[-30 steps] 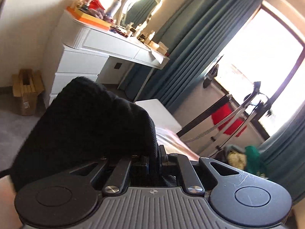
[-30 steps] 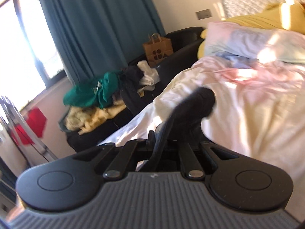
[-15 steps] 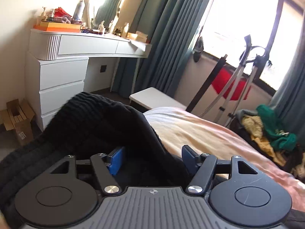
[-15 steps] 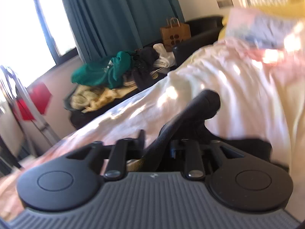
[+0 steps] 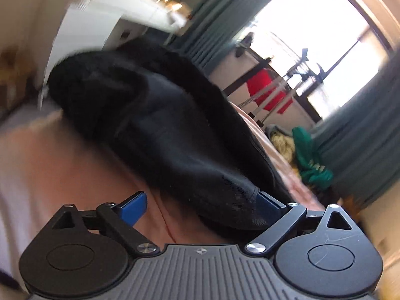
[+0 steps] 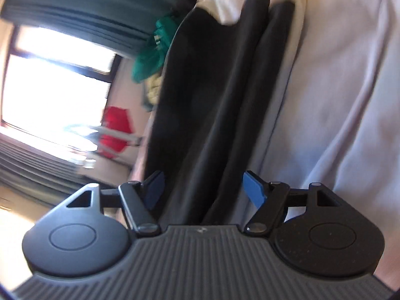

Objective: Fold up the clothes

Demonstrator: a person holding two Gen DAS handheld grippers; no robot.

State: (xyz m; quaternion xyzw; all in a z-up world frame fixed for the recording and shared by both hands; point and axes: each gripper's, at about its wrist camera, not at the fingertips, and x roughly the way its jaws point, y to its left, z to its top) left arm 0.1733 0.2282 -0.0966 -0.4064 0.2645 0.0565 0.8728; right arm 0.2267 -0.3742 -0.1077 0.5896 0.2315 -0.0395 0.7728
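A black garment lies in a mound on the pale pink bed sheet. My left gripper hangs low over the sheet with its jaws opening. The garment's near hem rests loosely against the right blue pad, while the left pad is bare. In the right wrist view the same garment runs as long dark folds away from my right gripper. Those jaws are opening too. Cloth passes between the blue pads without being pressed. The view is tilted and blurred.
A white dressing table stands behind the bed at the upper left. By the window a drying rack holds a red cloth. A pile of clothes with a green piece lies beside the bed. Teal curtains hang by the window.
Both grippers went from shut on the black garment to wide apart and let it go. Both dropped toward the bed, the right one rolling over, and the garment settled on the sheet.
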